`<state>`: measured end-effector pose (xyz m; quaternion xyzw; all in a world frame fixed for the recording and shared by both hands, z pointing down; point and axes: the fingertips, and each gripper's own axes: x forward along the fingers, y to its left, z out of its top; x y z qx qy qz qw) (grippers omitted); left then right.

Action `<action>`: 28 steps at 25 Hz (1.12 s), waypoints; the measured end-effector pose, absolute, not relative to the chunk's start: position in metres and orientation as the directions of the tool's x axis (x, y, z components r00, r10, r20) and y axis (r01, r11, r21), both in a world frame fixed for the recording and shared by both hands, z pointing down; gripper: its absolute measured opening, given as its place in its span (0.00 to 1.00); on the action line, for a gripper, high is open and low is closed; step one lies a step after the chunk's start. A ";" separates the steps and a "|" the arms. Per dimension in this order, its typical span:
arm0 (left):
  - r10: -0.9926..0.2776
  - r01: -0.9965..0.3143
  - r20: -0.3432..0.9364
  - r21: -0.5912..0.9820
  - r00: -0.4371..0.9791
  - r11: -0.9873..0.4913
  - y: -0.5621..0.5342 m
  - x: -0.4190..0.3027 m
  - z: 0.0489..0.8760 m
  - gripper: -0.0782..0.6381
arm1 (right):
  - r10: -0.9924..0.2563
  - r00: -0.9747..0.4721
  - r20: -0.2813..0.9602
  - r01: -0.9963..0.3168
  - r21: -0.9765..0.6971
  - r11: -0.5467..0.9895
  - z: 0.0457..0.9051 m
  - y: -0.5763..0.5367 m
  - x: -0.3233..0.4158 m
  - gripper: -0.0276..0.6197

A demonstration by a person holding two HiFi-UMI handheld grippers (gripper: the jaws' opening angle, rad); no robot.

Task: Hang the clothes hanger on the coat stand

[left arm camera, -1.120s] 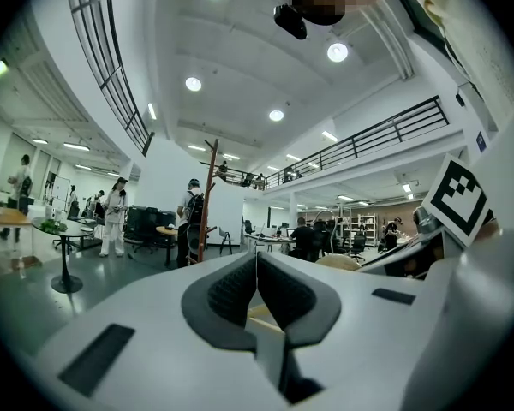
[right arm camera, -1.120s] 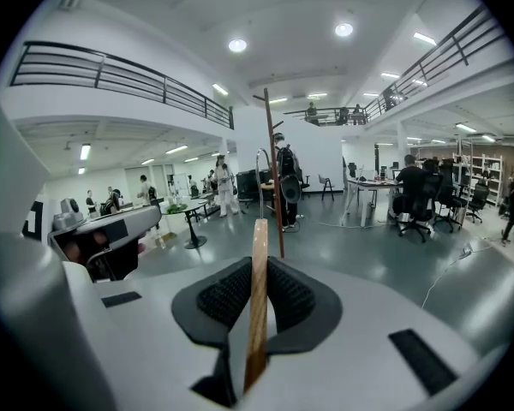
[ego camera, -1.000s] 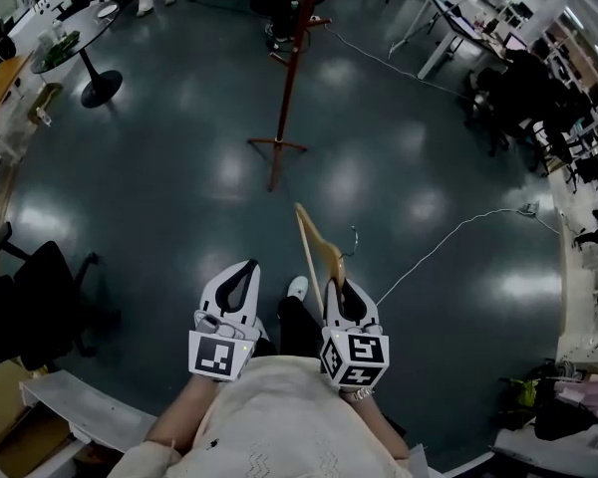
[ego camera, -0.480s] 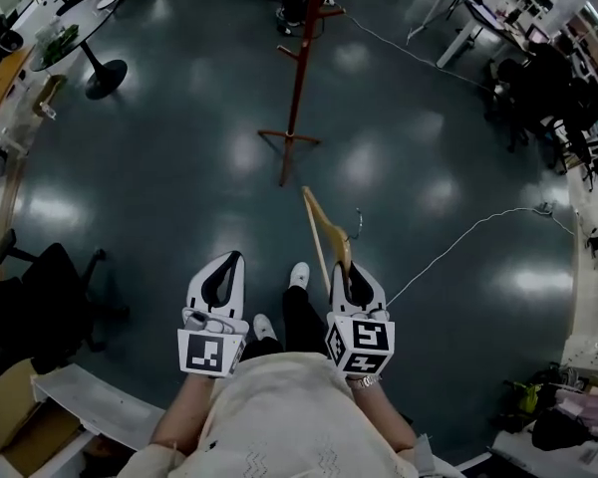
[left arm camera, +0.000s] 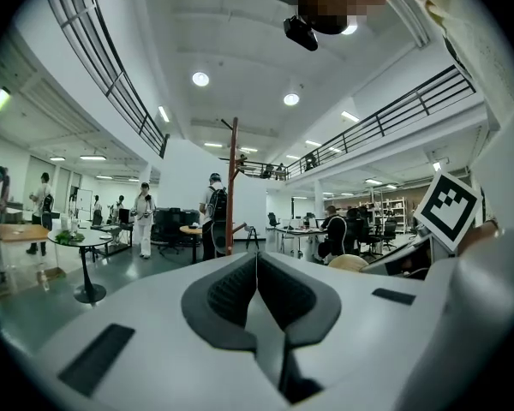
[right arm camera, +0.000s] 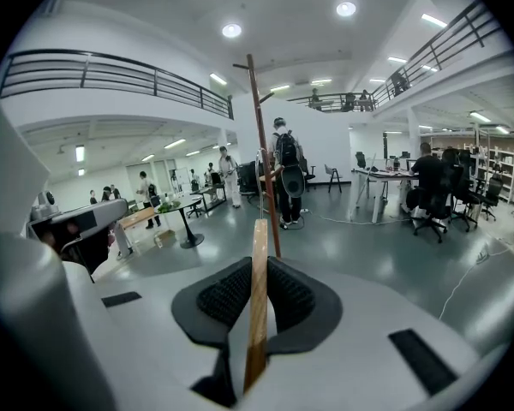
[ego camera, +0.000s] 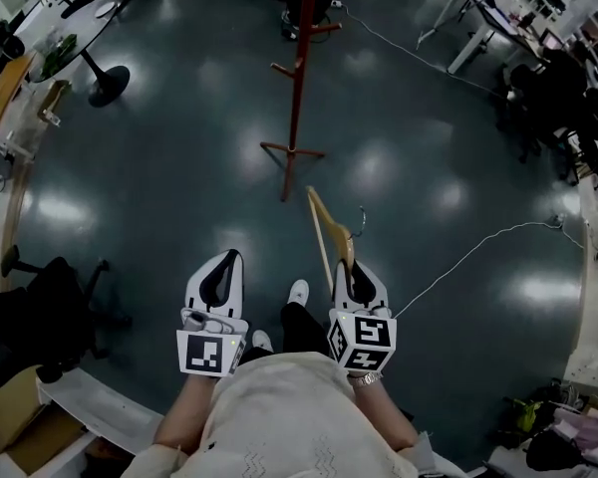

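With the right hand-held gripper (ego camera: 351, 272) clamped on the pale wooden clothes hanger (ego camera: 325, 232) and the left hand-held gripper (ego camera: 222, 267) closed on nothing, the tall red-brown coat stand (ego camera: 297, 78) stood well ahead, so stepping closer with a steady grip seemed wise.

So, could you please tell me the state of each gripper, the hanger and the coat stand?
left gripper: shut, nothing between the jaws.
right gripper: shut on the clothes hanger.
clothes hanger: held up, not yet hung.
coat stand: upright, apart from the clothes hanger.
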<state>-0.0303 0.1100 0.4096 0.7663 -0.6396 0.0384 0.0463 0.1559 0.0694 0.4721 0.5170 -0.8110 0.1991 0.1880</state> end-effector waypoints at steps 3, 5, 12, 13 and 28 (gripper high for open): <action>-0.982 -0.988 0.102 0.008 0.157 -0.157 0.084 -0.024 0.399 0.13 | -0.768 -0.409 0.493 -0.908 -0.132 0.398 0.465 0.035 0.161 0.15; -0.986 -0.990 0.096 0.004 0.140 -0.140 0.072 -0.025 0.394 0.13 | -0.769 -0.418 0.483 -0.903 -0.130 0.409 0.461 0.017 0.161 0.15; -0.995 -0.998 0.079 -0.014 0.057 -0.059 0.046 -0.033 0.382 0.13 | -0.774 -0.422 0.472 -0.899 -0.111 0.423 0.454 -0.026 0.172 0.15; -0.996 -0.999 0.077 -0.012 0.049 -0.050 0.044 -0.037 0.381 0.13 | -0.777 -0.416 0.472 -0.902 -0.108 0.417 0.453 -0.029 0.173 0.15; -0.981 -0.984 0.072 0.045 0.178 -0.175 -0.080 -0.059 0.388 0.13 | -0.837 -0.273 0.475 -0.953 -0.015 0.303 0.454 -0.126 0.156 0.15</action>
